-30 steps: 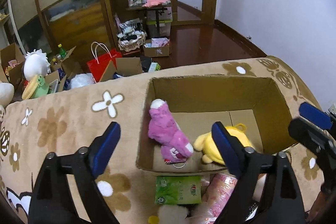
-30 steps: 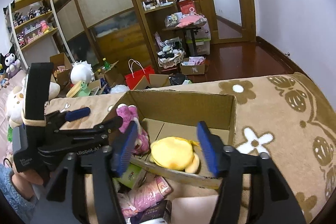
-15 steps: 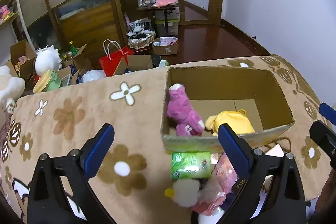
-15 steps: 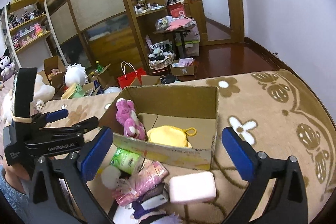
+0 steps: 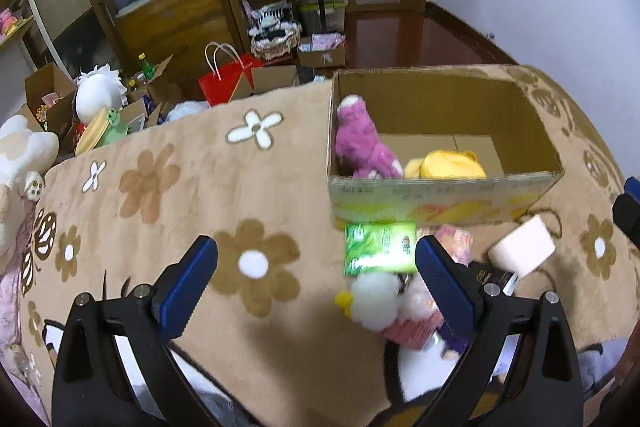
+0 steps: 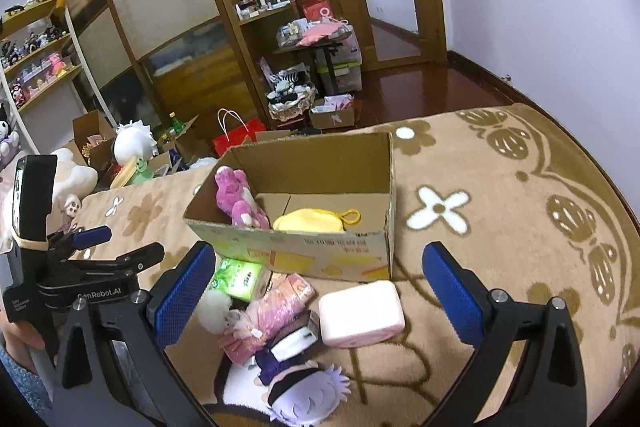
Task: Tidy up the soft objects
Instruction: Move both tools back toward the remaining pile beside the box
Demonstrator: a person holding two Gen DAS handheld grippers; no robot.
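Two grippers, both spread wide, nothing held. Left gripper hangs over the flowered brown blanket, near side, left of the pile. Right gripper hangs over the pile itself; its fingers frame the pink block.

Cardboard box sits on the blanket, open top. Inside: pink plush leaning in the left end, yellow plush lying beside it on the box floor.

Loose items sit just near of the box's front wall:
- green packet touching the box front, left end
- white pom-pom toy just near of the green packet
- pink wrapped pack right of the pom-pom, tilted
- pink block at the right of the pile, flat on the blanket
- purple-haired doll nearest, lying face down, partly over a dark box

Left wrist view is motion-blurred around the pile. Far side: shelves, red bag, floor clutter.
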